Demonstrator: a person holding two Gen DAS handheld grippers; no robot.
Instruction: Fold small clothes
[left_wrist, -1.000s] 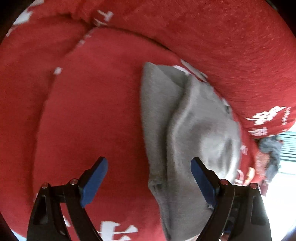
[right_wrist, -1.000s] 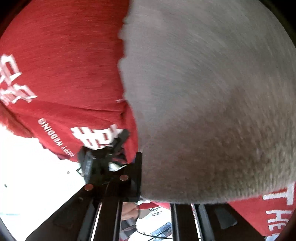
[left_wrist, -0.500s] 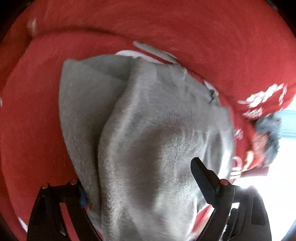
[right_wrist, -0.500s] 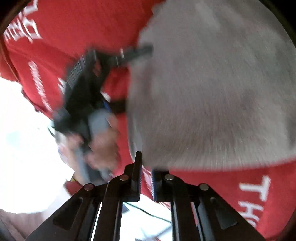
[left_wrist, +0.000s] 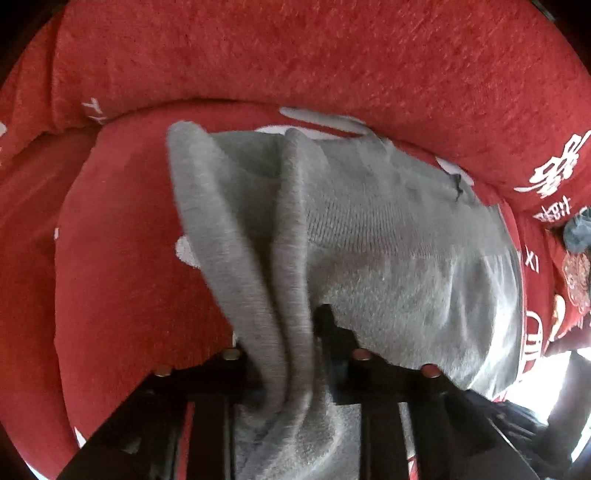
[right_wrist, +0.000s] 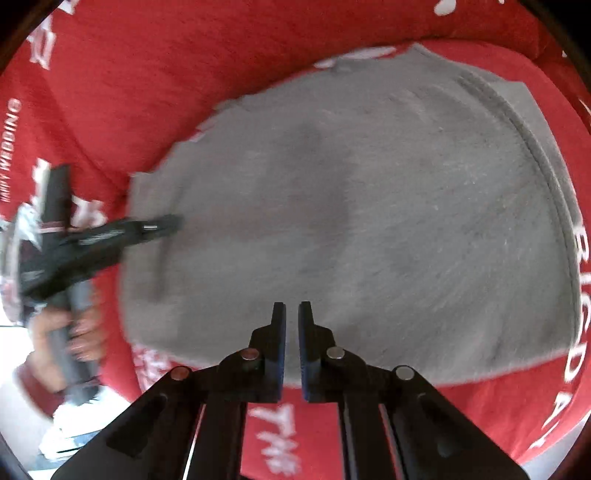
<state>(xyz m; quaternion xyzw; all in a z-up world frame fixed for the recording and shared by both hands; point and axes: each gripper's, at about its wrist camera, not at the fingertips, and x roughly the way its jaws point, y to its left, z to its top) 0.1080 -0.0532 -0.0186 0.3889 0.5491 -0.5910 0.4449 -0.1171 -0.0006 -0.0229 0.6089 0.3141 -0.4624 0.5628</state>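
A small grey knit garment (right_wrist: 354, 206) lies spread on a red plush surface (right_wrist: 184, 74). In the left wrist view its near edge is bunched into folds (left_wrist: 284, 280) that run down between my left gripper's jaws. My left gripper (left_wrist: 288, 350) is shut on that grey fold. It also shows at the left of the right wrist view (right_wrist: 110, 236), at the garment's left edge, held by a hand. My right gripper (right_wrist: 291, 321) is shut with nothing between the pads, just above the garment's near edge.
The red surface carries white lettering (right_wrist: 284, 439) and has a raised padded rim (left_wrist: 332, 66) behind the garment. A bright white floor or table (right_wrist: 70, 432) shows past its edge at lower left. A small dark cloth (left_wrist: 580, 232) lies at the far right.
My left gripper moved onto the grey garment and closed on its bunched edge. My right gripper let go of the garment and drew back; the cloth now lies flat in front of it.
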